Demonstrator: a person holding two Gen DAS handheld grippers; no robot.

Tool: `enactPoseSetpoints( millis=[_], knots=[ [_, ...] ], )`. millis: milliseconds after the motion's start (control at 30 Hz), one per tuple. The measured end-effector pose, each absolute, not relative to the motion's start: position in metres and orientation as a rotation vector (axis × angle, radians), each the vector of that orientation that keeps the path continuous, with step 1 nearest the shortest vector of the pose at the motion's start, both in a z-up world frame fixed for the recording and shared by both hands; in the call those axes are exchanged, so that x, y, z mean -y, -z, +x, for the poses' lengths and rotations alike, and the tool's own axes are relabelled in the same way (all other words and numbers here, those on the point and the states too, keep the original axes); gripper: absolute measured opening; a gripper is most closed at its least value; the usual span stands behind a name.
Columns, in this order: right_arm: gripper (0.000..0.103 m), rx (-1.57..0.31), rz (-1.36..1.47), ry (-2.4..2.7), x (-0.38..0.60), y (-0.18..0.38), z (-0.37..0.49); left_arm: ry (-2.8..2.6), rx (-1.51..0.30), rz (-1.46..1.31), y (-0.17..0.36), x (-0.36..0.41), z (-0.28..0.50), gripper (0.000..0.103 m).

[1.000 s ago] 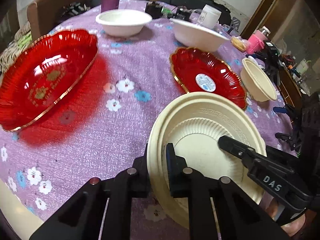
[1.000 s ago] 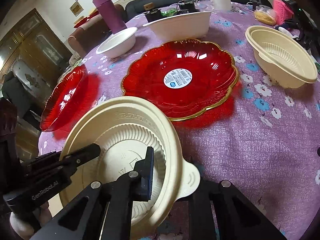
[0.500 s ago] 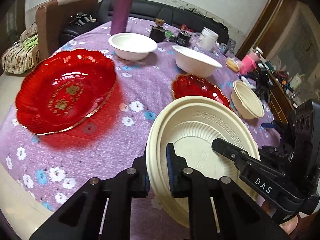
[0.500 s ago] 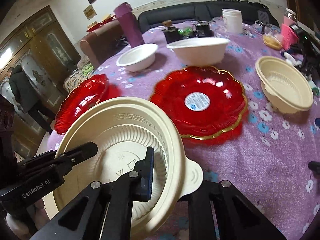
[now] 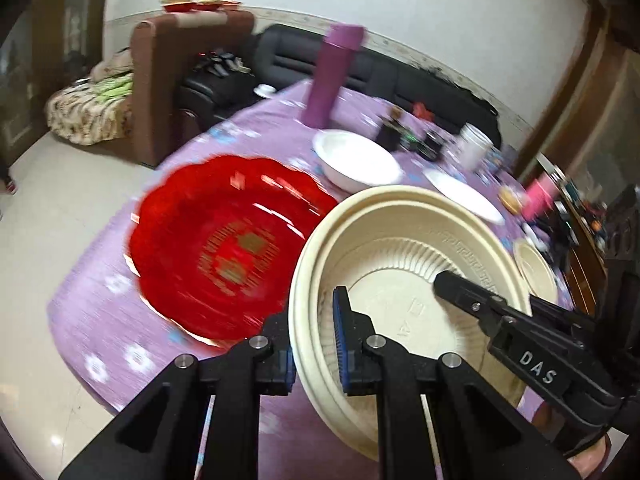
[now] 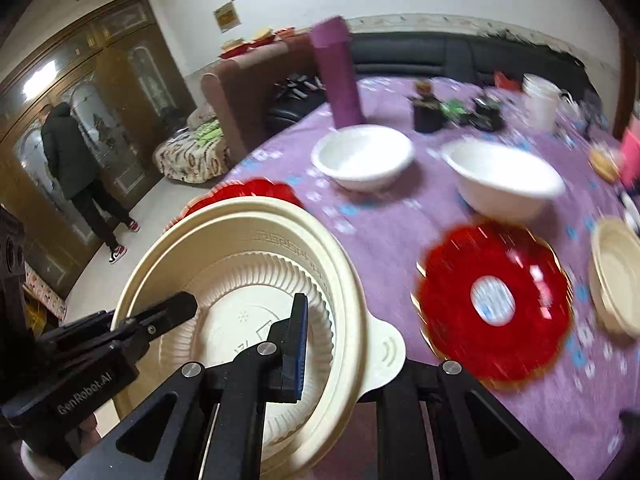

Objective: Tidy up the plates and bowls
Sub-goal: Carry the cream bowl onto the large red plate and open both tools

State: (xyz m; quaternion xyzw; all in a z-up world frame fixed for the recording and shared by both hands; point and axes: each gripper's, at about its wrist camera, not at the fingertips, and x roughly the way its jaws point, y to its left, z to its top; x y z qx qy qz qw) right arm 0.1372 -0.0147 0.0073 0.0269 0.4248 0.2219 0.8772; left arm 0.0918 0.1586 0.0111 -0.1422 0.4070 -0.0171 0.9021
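**Both grippers clamped on one cream bowl above the table edge**

You have the cream bowl (image 5: 404, 280) gripped from two sides. Your left gripper (image 5: 314, 344) is closed on its left rim, one pad outside the wall and the blue-faced pad inside. Your right gripper (image 6: 340, 356) is closed on the opposite rim beside the small tab handle, its inner finger (image 6: 296, 344) lying inside the ribbed wall; the outer finger is hidden behind the bowl. Each gripper shows in the other's view reaching in across the bowl. The bowl is tilted, its opening turned toward the cameras, and it is held clear of the purple flowered tablecloth (image 6: 384, 232) at the near edge of the table.

Just left of the bowl lies the large red scalloped plate (image 5: 224, 248), flat on the cloth; in the right wrist view the bowl hides all but its far rim. To the right sits a smaller red plate (image 6: 496, 300) with a white sticker at its centre. Beyond them are two white bowls (image 6: 362, 158) (image 6: 504, 184), side by side and apart. A second cream bowl (image 6: 616, 280) sits at the right edge. A purple flask (image 6: 338, 72) stands upright behind the white bowls. A person in dark clothes (image 6: 76, 172) stands by the wooden doors.
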Motion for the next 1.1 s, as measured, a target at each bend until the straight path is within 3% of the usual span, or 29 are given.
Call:
enactPoseSetpoints(
  millis=[200, 633, 733, 800, 900, 967, 1100],
  knots=[
    [0.015, -0.891, -0.002, -0.499, -0.039, -0.009, 0.173, -0.052, -0.848, -0.326, -0.003, -0.203, 0.118, 0.015],
    [0.015, -1.033, -0.013, -0.521, -0.093, 0.042, 0.230, -0.146, -0.944, -0.357, 0.042, -0.249, 0.168, 0.017],
    [0.015, -1.046, -0.013, -0.533, -0.098, 0.051, 0.235, -0.157, -0.945, -0.357, 0.044, -0.252, 0.170, 0.030],
    [0.016, -1.042, -0.015, -0.537, -0.101, 0.054, 0.237, -0.166, -0.927, -0.359, 0.041, -0.251, 0.166, 0.055],
    [0.021, -1.034, -0.032, -0.534, -0.103, 0.056, 0.240, -0.175, -0.882, -0.360, 0.032, -0.250, 0.162, 0.069],
    [0.039, -1.012, -0.039, -0.520, -0.102, 0.053, 0.241, -0.185, -0.863, -0.366, 0.027, -0.251, 0.159, 0.073],
    [0.048, -0.960, -0.036, -0.518, -0.095, 0.042, 0.234, -0.221, -0.825, -0.365, 0.016, -0.250, 0.149, 0.078]
  ],
)
